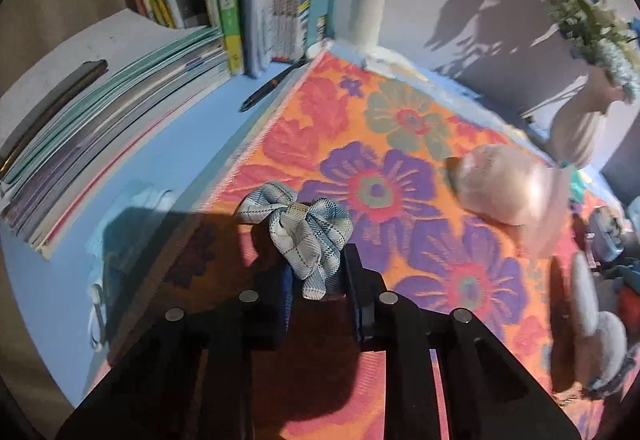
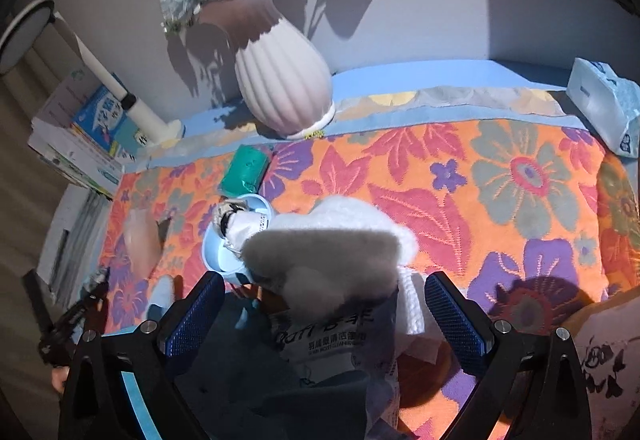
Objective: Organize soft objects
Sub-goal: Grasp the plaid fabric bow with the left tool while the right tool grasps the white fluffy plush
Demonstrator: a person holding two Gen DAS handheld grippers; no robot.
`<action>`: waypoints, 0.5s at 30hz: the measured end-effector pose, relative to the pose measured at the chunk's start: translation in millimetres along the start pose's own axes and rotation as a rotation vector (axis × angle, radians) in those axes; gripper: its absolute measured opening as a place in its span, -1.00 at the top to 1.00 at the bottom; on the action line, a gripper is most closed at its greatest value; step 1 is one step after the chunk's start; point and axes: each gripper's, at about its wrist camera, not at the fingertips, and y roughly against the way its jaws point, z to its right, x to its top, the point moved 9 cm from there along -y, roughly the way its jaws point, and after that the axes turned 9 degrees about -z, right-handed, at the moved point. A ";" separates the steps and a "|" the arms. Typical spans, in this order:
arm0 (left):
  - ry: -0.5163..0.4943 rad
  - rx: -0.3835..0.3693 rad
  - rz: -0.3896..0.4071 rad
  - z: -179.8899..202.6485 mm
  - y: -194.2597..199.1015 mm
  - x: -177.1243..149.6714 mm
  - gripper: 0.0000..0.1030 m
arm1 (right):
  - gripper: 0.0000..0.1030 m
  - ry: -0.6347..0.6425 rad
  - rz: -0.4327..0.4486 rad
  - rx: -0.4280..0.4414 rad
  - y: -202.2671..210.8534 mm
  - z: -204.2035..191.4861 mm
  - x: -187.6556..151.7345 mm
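Over the left half of the orange floral woven mat point(image 1: 400, 144), near its left edge, the left gripper point(image 1: 316, 272) has its black fingers pinched tight on a blue-and-white plaid fabric bow point(image 1: 298, 228), and the bow's loops puff out above the fingertips, lifted clear of the mat; its shadow falls dark on the mat to the left. Beside the mat on the blue worktop point(image 1: 160, 160) lies a dark pen point(image 1: 272, 84), with a slanted stack of books point(image 1: 120, 128) running along the left edge; a blurred pinkish soft lump point(image 1: 500, 184) sits further right on the mat.

Switch to the right side; the right gripper point(image 2: 324, 304) stands wide open, blue-padded fingers point(image 2: 452, 316) spread well apart, nothing held; between them rises a fluffy grey-and-white plush piece point(image 2: 324, 256) sitting on a printed white packet point(image 2: 328, 336). Just left of it a light blue bowl point(image 2: 224, 252) holds crumpled white and black items; a green packet point(image 2: 246, 170) lies beyond; a ribbed pale pink vase of blue flowers point(image 2: 280, 80) stands at the back edge; a tissue pack point(image 2: 604, 104) rests at the far right corner.
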 end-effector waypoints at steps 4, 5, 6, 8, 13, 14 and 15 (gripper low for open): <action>-0.044 -0.034 0.020 24.9 10.4 -1.9 0.61 | -0.95 0.026 -0.009 -0.010 -6.3 -5.8 5.8; -0.065 -0.044 0.024 33.5 13.2 -2.5 0.61 | -0.95 0.021 -0.015 0.001 -7.9 -7.4 7.8; -0.076 -0.051 0.026 39.0 14.9 -4.1 0.61 | -0.95 0.015 -0.018 0.017 -9.1 -9.2 10.4; -0.098 -0.075 0.028 52.0 17.5 -5.2 0.61 | -0.90 0.000 -0.017 0.033 -10.5 -11.1 15.6; -0.144 -0.098 0.029 74.8 21.0 -9.5 0.61 | -0.30 0.003 -0.061 -0.009 -20.7 -5.5 14.7; -0.154 -0.103 0.029 78.7 22.3 -11.3 0.61 | -0.25 0.001 -0.054 0.004 -19.0 -4.0 12.9; -0.165 -0.106 0.030 82.5 23.5 -12.9 0.61 | -0.19 -0.005 -0.048 0.013 -17.2 -2.1 11.2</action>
